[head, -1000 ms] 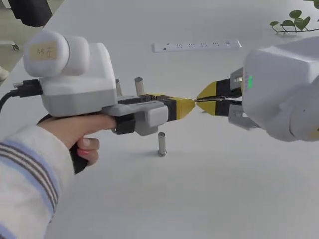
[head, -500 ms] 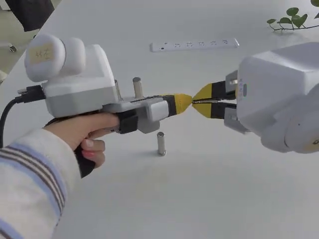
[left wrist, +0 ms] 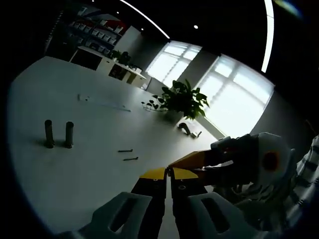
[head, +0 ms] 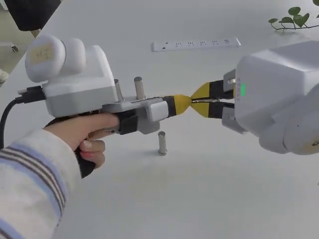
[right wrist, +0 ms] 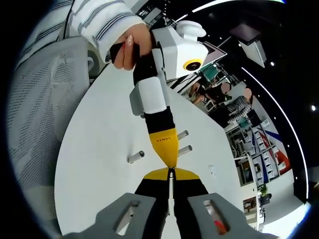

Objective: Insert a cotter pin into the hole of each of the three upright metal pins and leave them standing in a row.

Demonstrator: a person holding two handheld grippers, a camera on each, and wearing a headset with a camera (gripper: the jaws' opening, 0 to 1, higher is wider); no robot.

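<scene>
**A wire sliver pinched tip to tip in mid-air**

The right gripper [head: 199,101] has its jaws clamped on a cotter pin [right wrist: 170,176], a thin dark wire lying in the seam between its yellow wedge tips. The left gripper [head: 183,102] has its jaws pressed together too. Its point touches the right's, but I cannot tell whether it also nips the wire's end. Both hang above the table [head: 209,194], apart from the upright pins.

The wire is slender and smooth, and the tips are blunt. If one grip loosens before the other bites, the cotter pin probably drops and skitters across the slick white top. An off-axis squeeze could bend it out of line with its hole.

The nearest metal pin [head: 162,143] is a short bright steel cylinder with a slightly wider foot, standing below the tips. The second metal pin [left wrist: 49,133] and third metal pin [left wrist: 69,134] stand side by side farther off. They are narrow and upright, so a low swing would likely topple them. One loose cotter pin [left wrist: 125,150] and another loose cotter pin [left wrist: 131,159] lie flat nearby.
</scene>
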